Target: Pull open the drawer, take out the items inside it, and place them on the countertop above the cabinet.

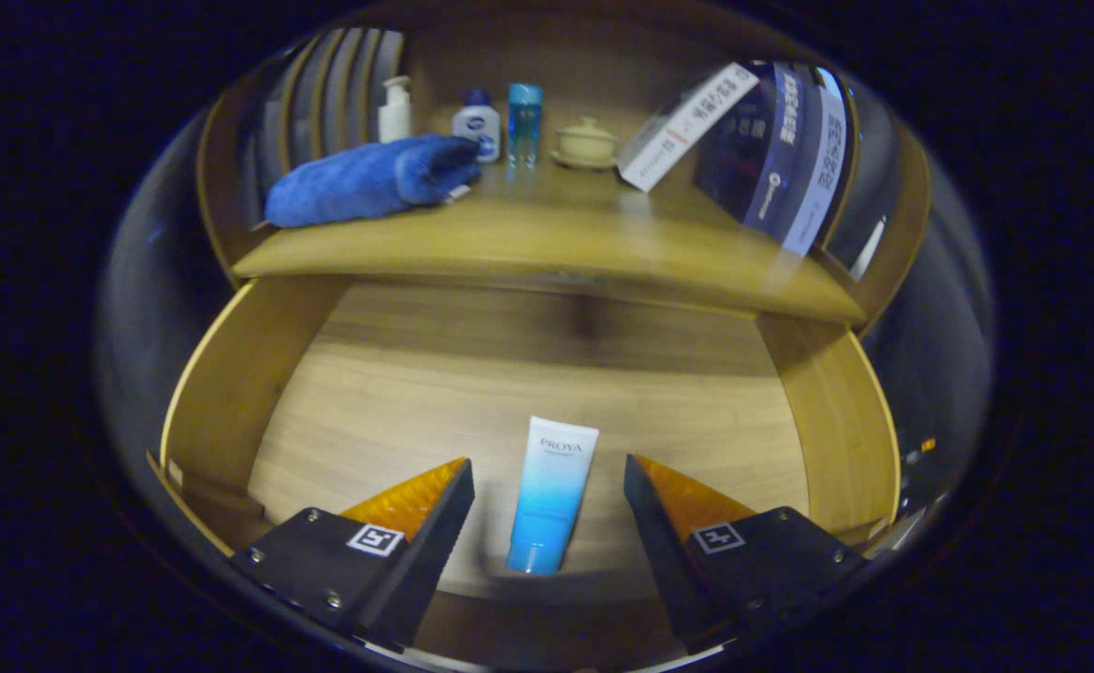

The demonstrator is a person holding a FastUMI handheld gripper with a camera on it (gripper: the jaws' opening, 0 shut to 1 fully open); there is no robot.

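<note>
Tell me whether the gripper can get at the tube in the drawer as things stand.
Probably yes. The drawer is pulled open, and the tube lies alone on its floor, between the fingers of the open gripper. Nothing sits between the fingers and the tube, so closing on it looks unobstructed.

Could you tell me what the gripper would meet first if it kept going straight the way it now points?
Most likely the tube lying on the drawer floor: it sits between the open gripper fingers, untouched. Depth is hard to judge.
</note>
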